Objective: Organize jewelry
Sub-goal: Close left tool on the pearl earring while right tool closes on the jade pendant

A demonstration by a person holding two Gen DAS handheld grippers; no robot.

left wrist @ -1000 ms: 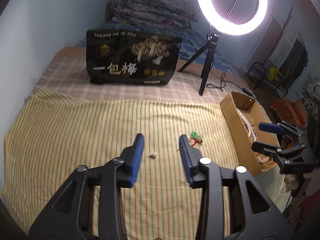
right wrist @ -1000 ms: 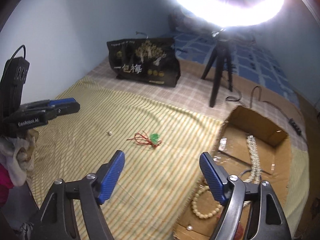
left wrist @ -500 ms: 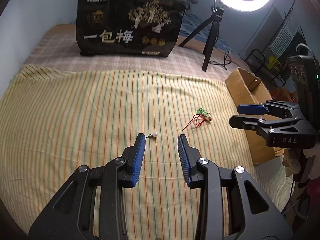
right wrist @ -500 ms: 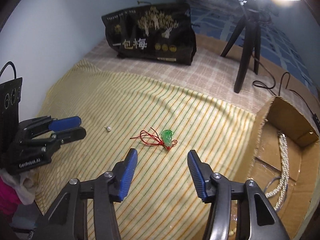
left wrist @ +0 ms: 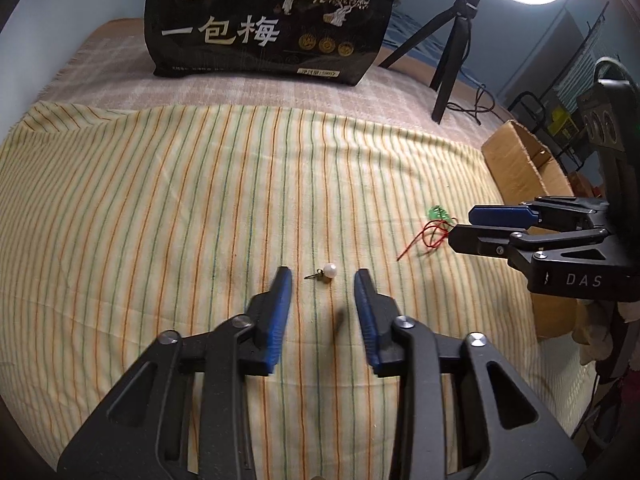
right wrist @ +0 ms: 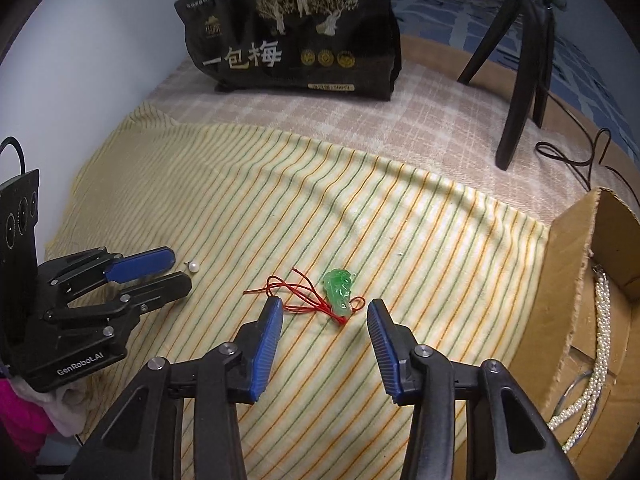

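A small white pearl earring [left wrist: 329, 270] lies on the striped yellow cloth [left wrist: 160, 208], just ahead of my open left gripper [left wrist: 323, 276] and between its fingertips. It also shows in the right wrist view [right wrist: 194, 267]. A green jade pendant [right wrist: 339, 291] on a red cord [right wrist: 288, 286] lies just ahead of my open right gripper [right wrist: 325, 307]. In the left wrist view the pendant [left wrist: 437, 213] sits by the right gripper [left wrist: 464, 226]. A cardboard box [right wrist: 576, 280] at the right holds a pearl necklace [right wrist: 598, 344].
A black printed bag [left wrist: 272, 20] stands at the back of the bed. A ring light tripod [left wrist: 452, 44] stands back right with a cable [right wrist: 572, 160] trailing. A wall runs along the left side.
Both grippers have moved forward and lower. The left one now has the pearl earring between its tips; the right one has closed in on the jade pendant.
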